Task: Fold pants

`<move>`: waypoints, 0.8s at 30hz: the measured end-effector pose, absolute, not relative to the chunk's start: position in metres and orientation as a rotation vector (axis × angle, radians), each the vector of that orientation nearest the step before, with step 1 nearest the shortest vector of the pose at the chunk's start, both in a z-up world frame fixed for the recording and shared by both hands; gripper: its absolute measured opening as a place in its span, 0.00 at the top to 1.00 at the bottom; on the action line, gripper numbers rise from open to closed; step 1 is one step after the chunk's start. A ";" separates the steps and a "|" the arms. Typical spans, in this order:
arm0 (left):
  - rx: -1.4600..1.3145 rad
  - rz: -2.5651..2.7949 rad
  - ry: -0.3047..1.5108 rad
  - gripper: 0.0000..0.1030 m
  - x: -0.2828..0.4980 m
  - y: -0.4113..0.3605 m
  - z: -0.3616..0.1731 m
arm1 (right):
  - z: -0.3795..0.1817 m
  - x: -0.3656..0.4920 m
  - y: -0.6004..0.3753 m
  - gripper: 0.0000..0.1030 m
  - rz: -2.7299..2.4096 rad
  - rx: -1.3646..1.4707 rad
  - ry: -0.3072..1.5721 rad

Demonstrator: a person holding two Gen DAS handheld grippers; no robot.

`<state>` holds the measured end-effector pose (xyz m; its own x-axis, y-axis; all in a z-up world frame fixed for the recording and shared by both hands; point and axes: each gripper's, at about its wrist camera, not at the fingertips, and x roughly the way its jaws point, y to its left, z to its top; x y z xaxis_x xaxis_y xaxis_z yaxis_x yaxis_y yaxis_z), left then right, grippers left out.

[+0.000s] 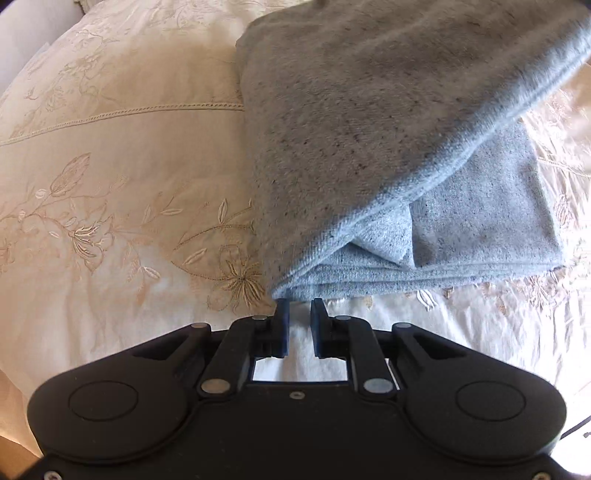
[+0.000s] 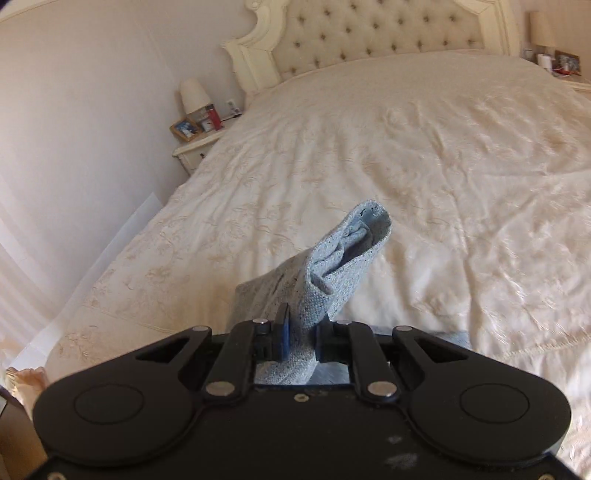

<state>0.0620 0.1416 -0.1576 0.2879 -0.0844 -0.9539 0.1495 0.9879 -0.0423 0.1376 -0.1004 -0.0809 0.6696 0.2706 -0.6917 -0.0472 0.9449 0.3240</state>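
The grey-blue pants point(image 1: 369, 147) lie partly folded on the cream embroidered bedspread point(image 1: 110, 184), with one layer lifted and hanging over the lower layers. My left gripper point(image 1: 300, 314) is open and empty, its tips just short of the near folded corner of the pants. My right gripper point(image 2: 301, 332) is shut on a bunched edge of the pants point(image 2: 332, 266), held above the bed, with the cloth sticking up past the fingers.
The bedspread point(image 2: 406, 166) stretches far ahead to a tufted headboard point(image 2: 369, 33). A nightstand point(image 2: 195, 144) with a lamp and picture frame stands at the left by the wall. Another nightstand point(image 2: 557, 66) is at the far right.
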 end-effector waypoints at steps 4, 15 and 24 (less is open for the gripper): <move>0.122 -0.175 1.278 0.78 0.042 0.148 -0.152 | -0.168 0.126 -0.134 0.86 -0.022 0.394 1.069; 0.258 -0.365 1.089 0.79 0.034 0.104 -0.124 | -0.138 0.150 -0.152 0.86 0.055 0.569 1.022; 0.374 -0.423 0.923 0.76 0.044 0.036 -0.134 | -0.104 0.184 -0.131 0.86 0.159 0.491 0.991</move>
<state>0.0436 0.0360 -0.1337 0.5332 -0.1891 -0.8246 0.5015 0.8556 0.1280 0.1842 -0.1311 -0.1035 0.5468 0.3466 -0.7621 0.0911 0.8802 0.4657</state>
